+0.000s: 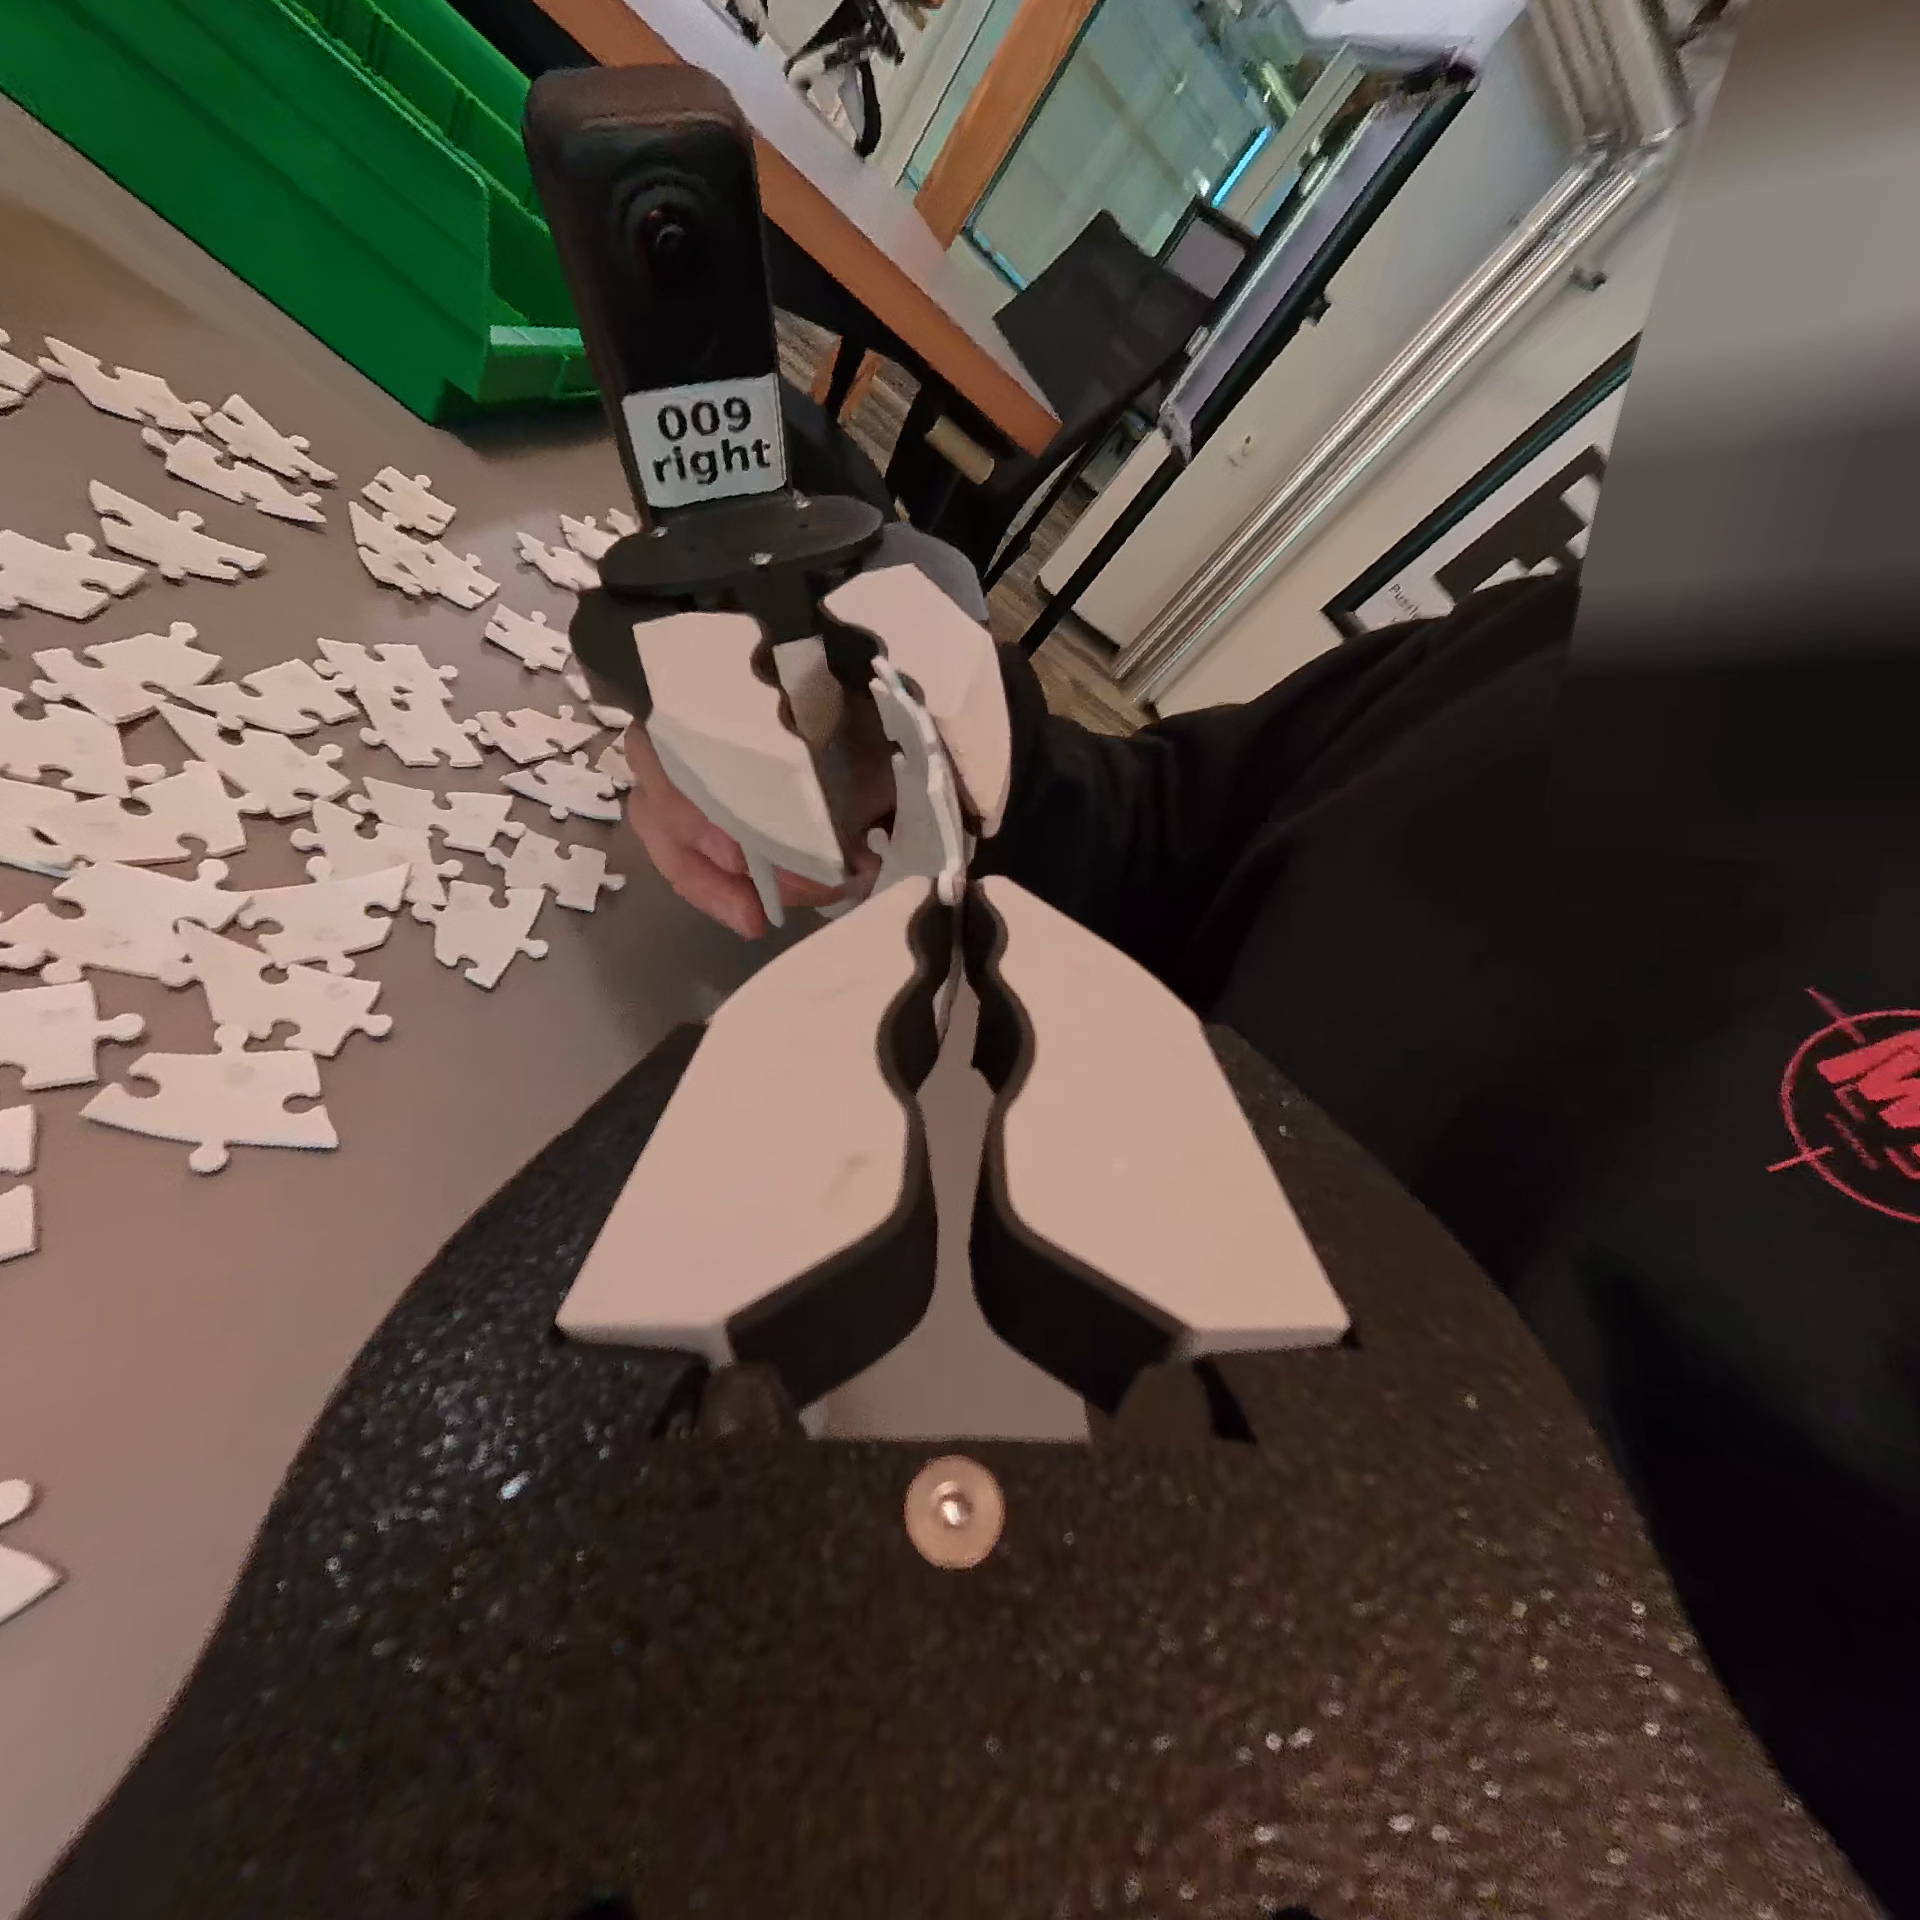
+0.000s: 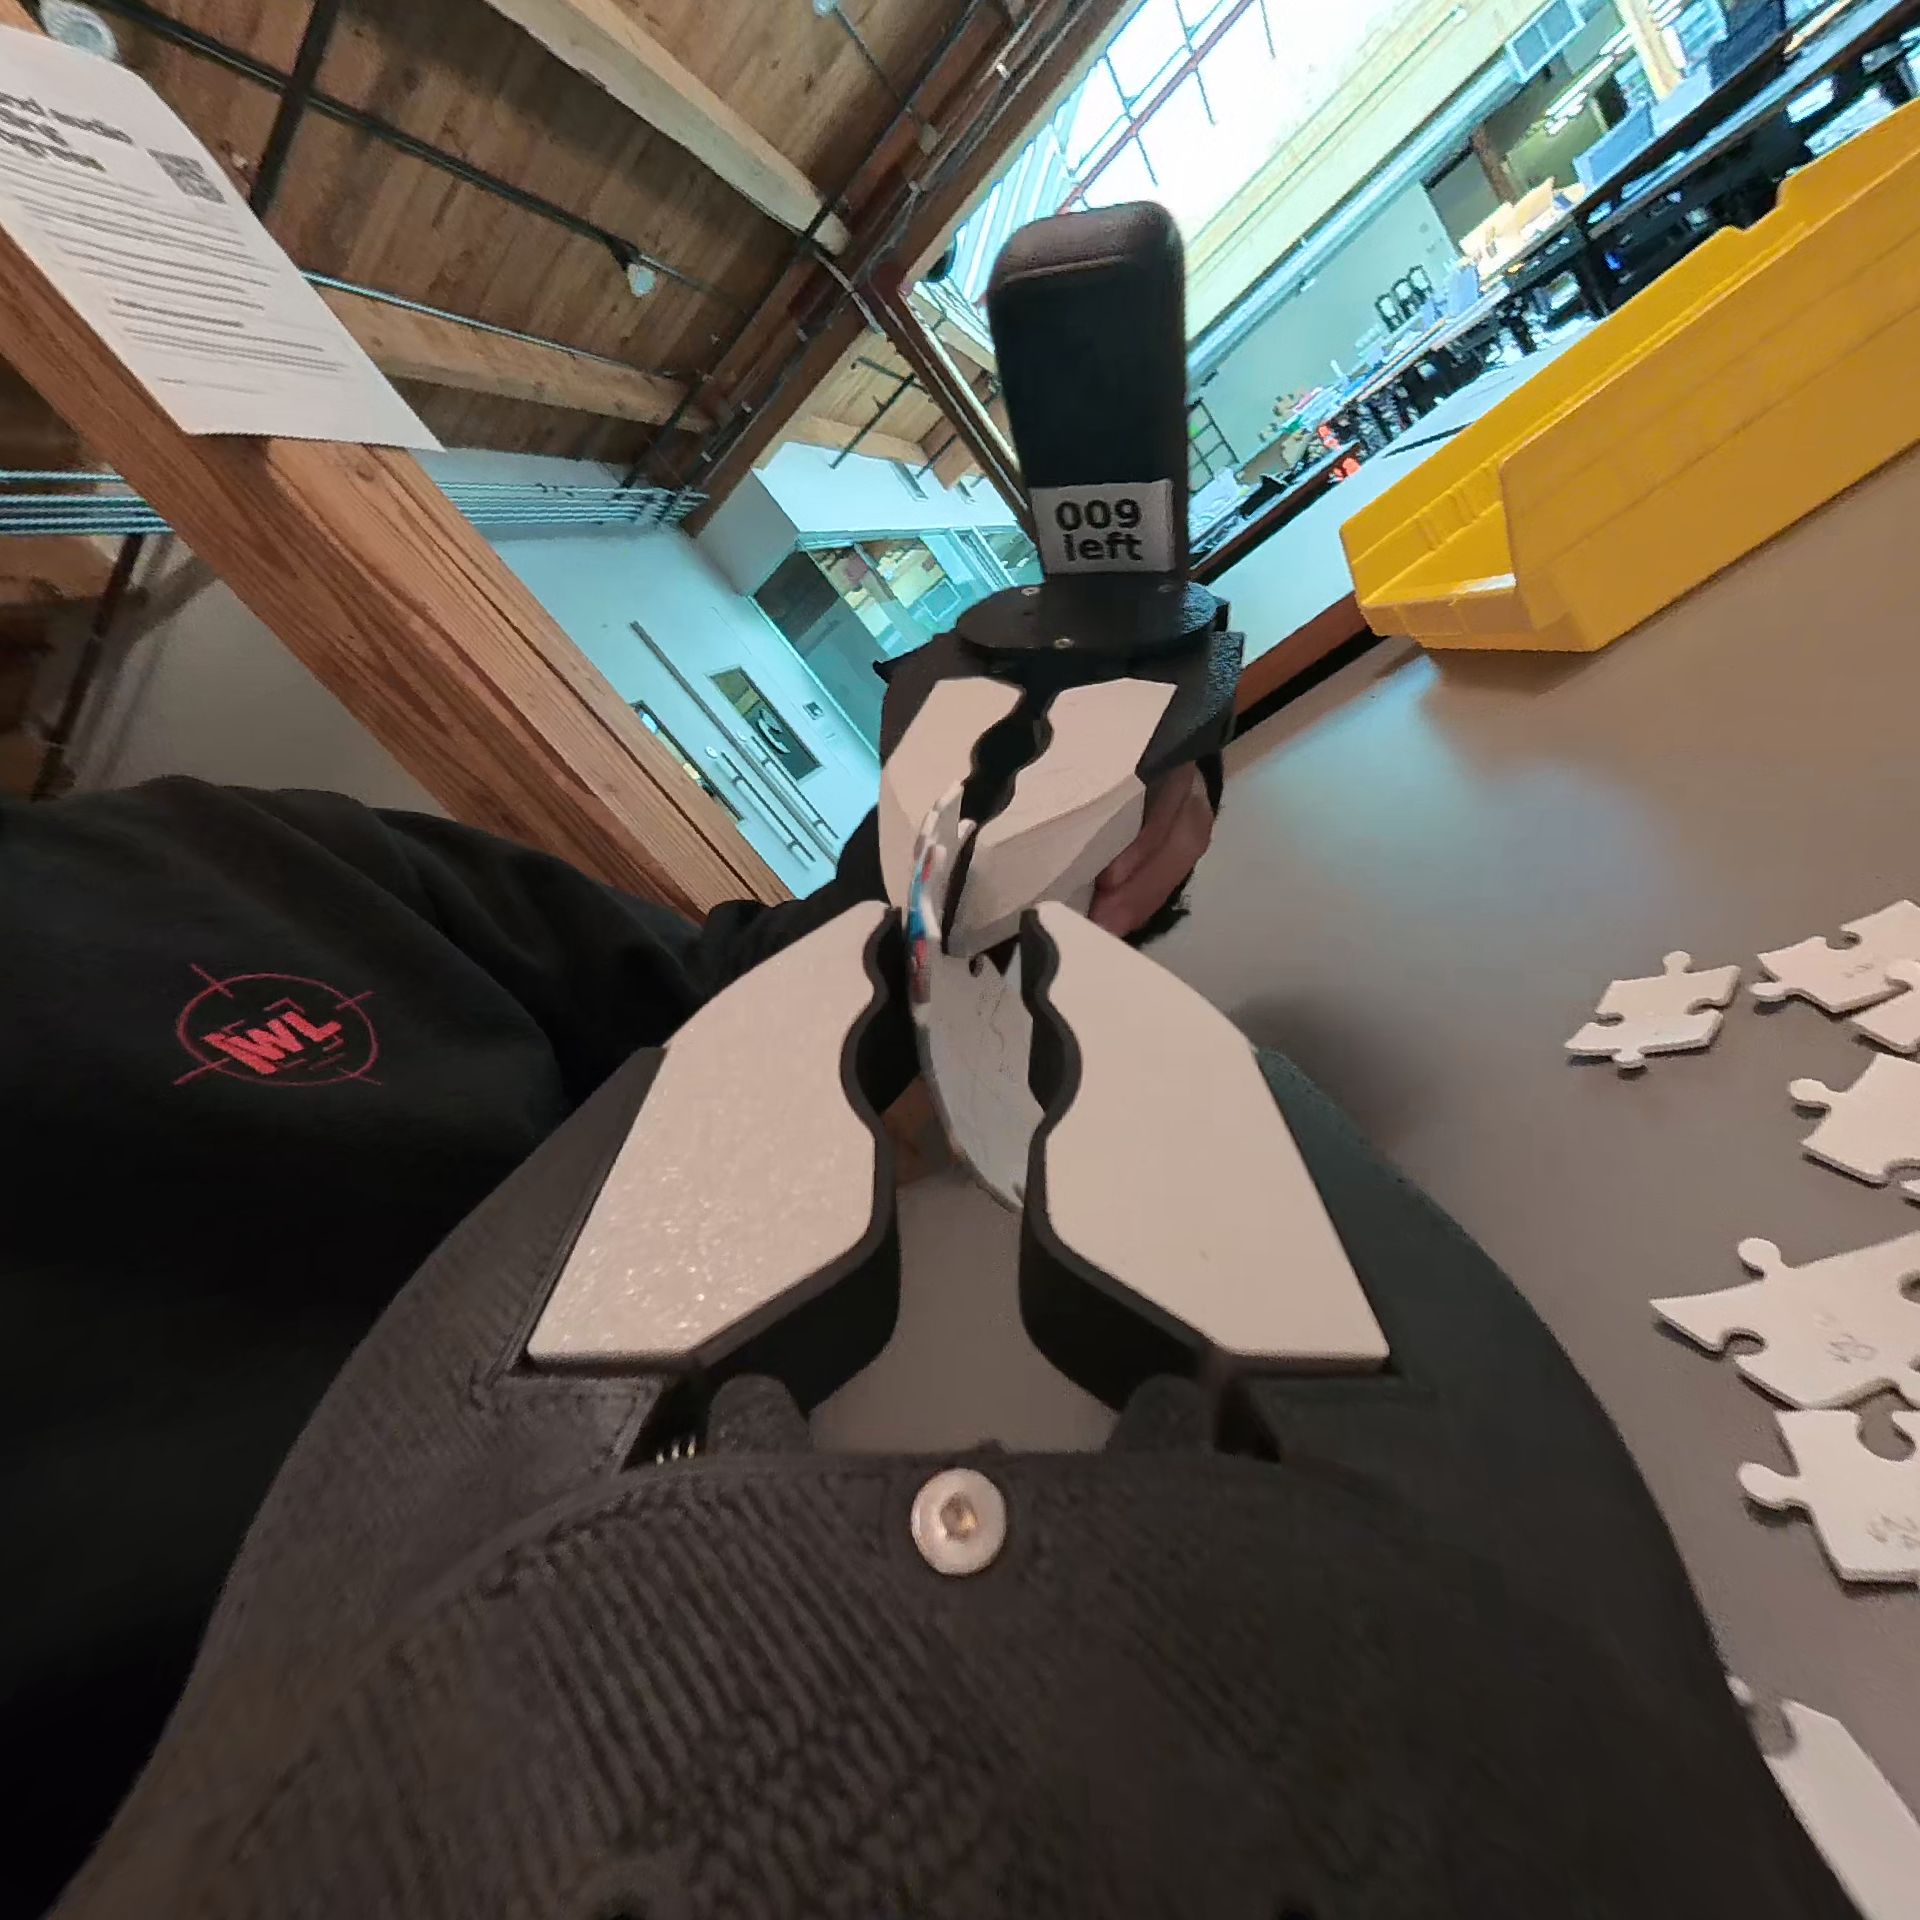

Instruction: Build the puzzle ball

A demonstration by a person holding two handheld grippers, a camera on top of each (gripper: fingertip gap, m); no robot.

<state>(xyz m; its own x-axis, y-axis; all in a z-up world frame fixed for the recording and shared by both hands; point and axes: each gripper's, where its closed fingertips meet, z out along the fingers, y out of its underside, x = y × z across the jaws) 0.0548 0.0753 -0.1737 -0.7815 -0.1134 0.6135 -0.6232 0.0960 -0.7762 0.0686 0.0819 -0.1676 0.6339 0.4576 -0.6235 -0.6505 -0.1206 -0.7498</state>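
Note:
My left gripper (image 1: 948,896) is shut on a thin white puzzle piece (image 1: 947,1000), seen edge-on between its fingers. My right gripper (image 1: 896,852) faces it tip to tip and is shut on a curved white piece (image 1: 918,790). The two pieces meet at the fingertips, held in the air above the table edge. In the right wrist view my right gripper (image 2: 961,920) has the curved piece (image 2: 977,1091) slanting across its jaws. The left gripper (image 2: 943,896) opposite holds its piece (image 2: 923,894), which shows a coloured edge.
Several loose white puzzle pieces (image 1: 260,779) lie on the grey table (image 1: 260,1351); some also show in the right wrist view (image 2: 1849,1143). A green bin (image 1: 312,187) and a yellow bin (image 2: 1662,468) stand behind. A person in a black top (image 1: 1455,935) is close by.

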